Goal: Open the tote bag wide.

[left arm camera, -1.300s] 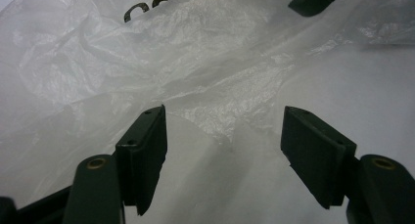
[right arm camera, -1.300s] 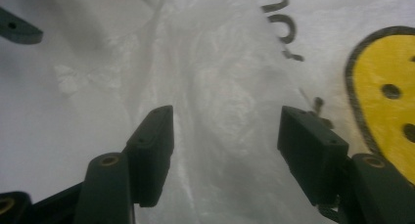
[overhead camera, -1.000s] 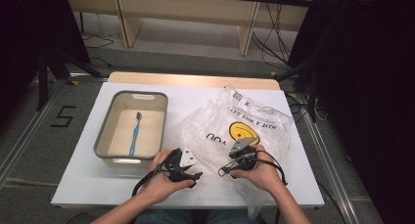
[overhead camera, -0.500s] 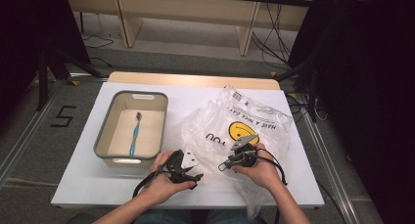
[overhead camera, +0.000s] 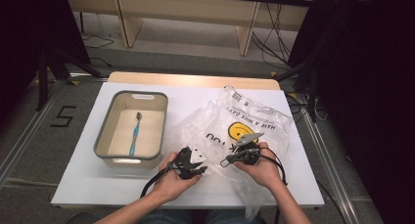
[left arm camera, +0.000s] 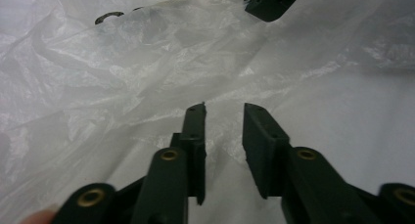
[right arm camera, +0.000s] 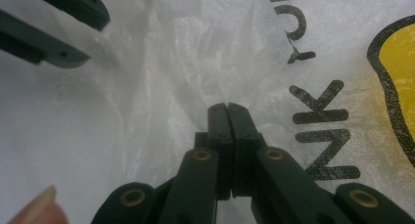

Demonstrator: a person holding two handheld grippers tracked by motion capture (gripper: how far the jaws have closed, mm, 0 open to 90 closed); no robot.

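Two grippers work at the near edge of a thin plastic bag point(overhead camera: 235, 131) spread over the right half of the white table point(overhead camera: 88, 185) in the high view, a grey bin point(overhead camera: 100, 150) with a blue toothbrush point(overhead camera: 134, 136) well apart to the left. The left gripper point(overhead camera: 198, 171) sits just beside the bag's near-left fringe; the right gripper point(overhead camera: 226, 161) points leftward across the film, close to the other.

In the left gripper view the left gripper point(left arm camera: 224, 109) has its jaws narrowed but apart — they have just been closing, and the crumpled film lies beneath and ahead of them, nothing pinched yet.

In the right gripper view the right gripper point(right arm camera: 227, 106) has just closed to shut, its tips meeting on a puckered fold of the bag, beside the black lettering. The left gripper's jaws lie up and to the left, so the free edge lies between the two — nearer the left hand, I judge, for opening the mouth.
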